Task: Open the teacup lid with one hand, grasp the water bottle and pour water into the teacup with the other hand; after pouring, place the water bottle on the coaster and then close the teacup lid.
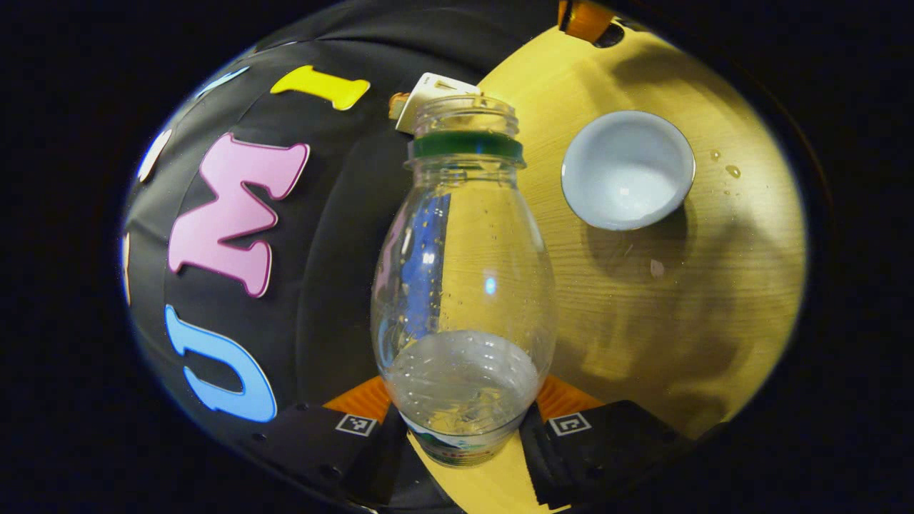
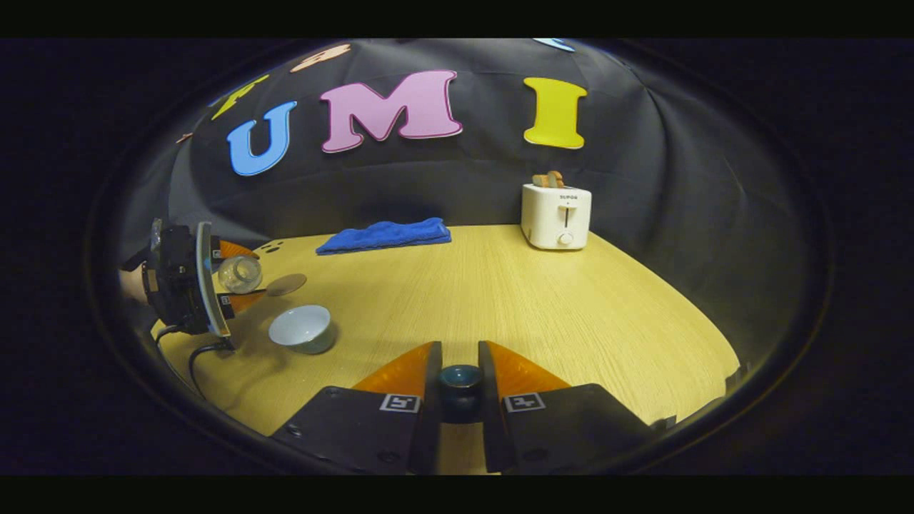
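Note:
My left gripper (image 1: 460, 428) is shut on the base of a clear, uncapped water bottle (image 1: 464, 285) with a green neck ring and a little water near its bottom. The white teacup (image 1: 627, 169) stands open on the wooden table, to the right of the bottle's mouth and apart from it. In the right gripper view the left gripper (image 2: 186, 282) holds the bottle (image 2: 239, 273) on its side, up and left of the teacup (image 2: 303, 328). A round brown coaster (image 2: 285, 284) lies just behind the cup. My right gripper (image 2: 460, 382) is shut on the dark teacup lid (image 2: 460, 377), held over the table.
A white toaster (image 2: 557, 214) with bread in it stands at the back right, and its top (image 1: 432, 96) peeks out behind the bottle's mouth. A folded blue towel (image 2: 385, 234) lies at the back. Water drops (image 1: 732, 170) dot the table (image 2: 535, 300) beside the cup.

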Demonstrator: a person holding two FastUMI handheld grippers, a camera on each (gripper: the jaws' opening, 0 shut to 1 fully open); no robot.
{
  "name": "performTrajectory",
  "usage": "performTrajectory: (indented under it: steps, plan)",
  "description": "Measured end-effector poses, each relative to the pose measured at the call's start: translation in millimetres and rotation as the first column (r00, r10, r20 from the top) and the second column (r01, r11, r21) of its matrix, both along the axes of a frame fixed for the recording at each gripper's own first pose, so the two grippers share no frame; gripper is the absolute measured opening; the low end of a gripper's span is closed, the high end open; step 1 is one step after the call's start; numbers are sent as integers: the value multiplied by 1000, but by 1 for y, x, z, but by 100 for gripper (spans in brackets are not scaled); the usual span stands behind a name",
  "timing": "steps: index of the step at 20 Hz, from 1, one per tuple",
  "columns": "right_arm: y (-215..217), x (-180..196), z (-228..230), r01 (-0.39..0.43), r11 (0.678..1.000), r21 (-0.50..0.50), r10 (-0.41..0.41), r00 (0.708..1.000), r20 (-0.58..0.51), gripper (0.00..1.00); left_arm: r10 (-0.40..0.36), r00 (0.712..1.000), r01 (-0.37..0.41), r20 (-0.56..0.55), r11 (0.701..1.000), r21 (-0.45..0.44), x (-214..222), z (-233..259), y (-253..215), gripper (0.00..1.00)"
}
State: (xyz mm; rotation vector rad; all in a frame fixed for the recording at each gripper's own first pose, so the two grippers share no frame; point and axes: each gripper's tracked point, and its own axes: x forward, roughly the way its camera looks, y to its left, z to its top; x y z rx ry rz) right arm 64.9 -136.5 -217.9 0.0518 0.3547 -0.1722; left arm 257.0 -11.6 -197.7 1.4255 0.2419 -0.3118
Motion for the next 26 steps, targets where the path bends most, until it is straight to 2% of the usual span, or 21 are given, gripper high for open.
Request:
performTrajectory:
  steps: [9, 16, 17, 26]
  plan:
    - [3, 0, -9, -31, 999, -6, 31, 999, -14, 28, -81, 997, 82, -16, 974, 211, 16, -13, -10, 72]
    - [12, -5, -15, -49, 999, 1, 49, 999, -23, 28, -97, 995, 101, -29, 946, 308, 22, -14, -8, 72]
    - [13, -5, -17, -50, 999, 4, 50, 998, -26, 32, -104, 994, 109, -31, 941, 321, 23, -15, -9, 73]
    - [12, -11, -18, -41, 999, 21, 42, 999, -25, 24, -141, 989, 142, -36, 888, 438, 26, -7, -9, 72]
